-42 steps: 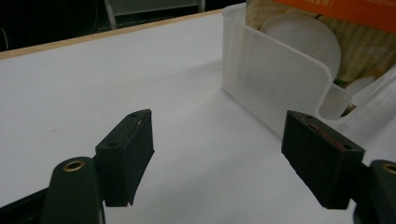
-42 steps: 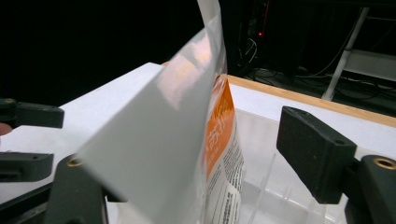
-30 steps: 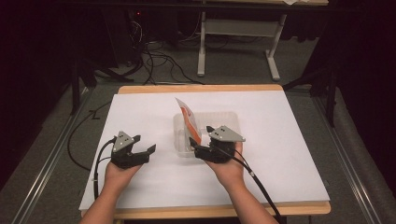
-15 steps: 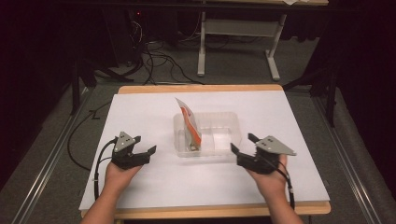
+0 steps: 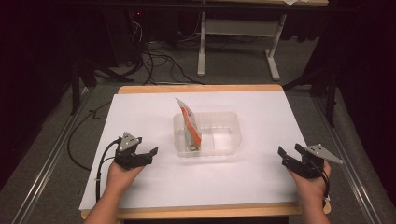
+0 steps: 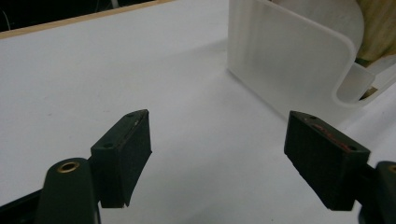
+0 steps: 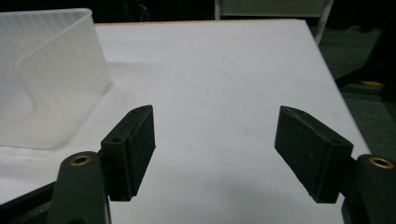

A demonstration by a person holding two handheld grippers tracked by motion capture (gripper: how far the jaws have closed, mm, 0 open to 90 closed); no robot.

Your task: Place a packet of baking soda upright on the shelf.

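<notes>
Bench [image 5: 140, 186]: white top with a wooden edge, standing on grey floor in a dark room.
Left tool [image 5: 148, 154]: held in the person's left hand at the near left of the bench, jaws spread wide with nothing between them; in the left gripper view its two black pads frame bare white surface, with the container's corner ahead and to the right.
Right tool [image 5: 288, 156]: held in the right hand near the bench's right edge, well apart from the container, jaws likewise wide and empty; the right gripper view shows the container's frosted wall at far left.
Container [image 5: 233, 128]: clear plastic, rectangular, rounded corners, near the middle of the bench between the two tools.
Packet [image 5: 189, 123]: white and orange, standing tilted inside the container's left end, its top rising above the rim.
Background: cables [image 5: 154, 65] on the floor and a grey frame's legs [image 5: 238, 42] beyond the far edge.
</notes>
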